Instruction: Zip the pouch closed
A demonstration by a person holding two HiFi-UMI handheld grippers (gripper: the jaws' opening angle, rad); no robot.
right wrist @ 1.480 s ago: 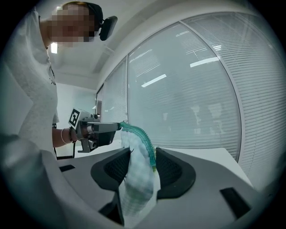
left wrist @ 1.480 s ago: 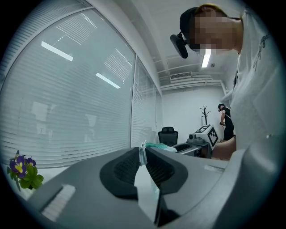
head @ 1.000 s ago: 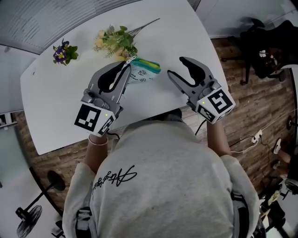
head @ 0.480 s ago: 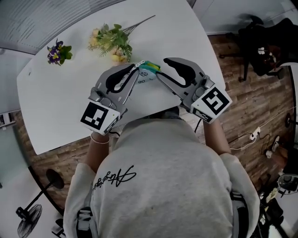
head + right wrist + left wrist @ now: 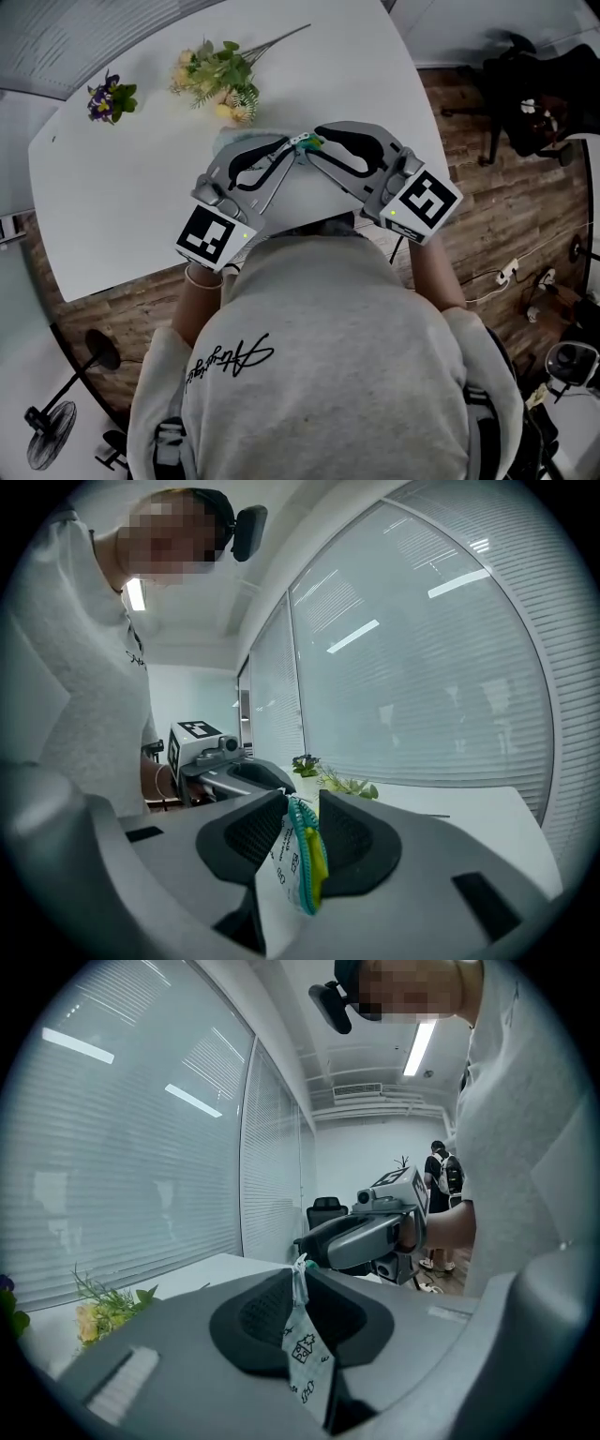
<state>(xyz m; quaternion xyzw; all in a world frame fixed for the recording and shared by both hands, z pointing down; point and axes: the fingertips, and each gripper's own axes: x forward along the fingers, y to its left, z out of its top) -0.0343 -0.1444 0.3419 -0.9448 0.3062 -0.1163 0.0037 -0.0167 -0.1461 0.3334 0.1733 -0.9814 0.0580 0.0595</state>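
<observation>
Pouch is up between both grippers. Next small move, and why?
Probably draw the right gripper along the teal zipper, away from the left gripper. The left is shut on the white printed edge of the pouch, anchoring it; the right's jaws have just been closing, with the zipper end between them, seemingly pinched.

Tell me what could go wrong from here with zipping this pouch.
1. The right gripper jaws have just been closing on the teal zipper edge of the white printed fabric pouch, perhaps not on the pull. Tugging could drag fabric instead.
2. The left gripper pinches only thin fabric, which could slip out under that pull.
</observation>
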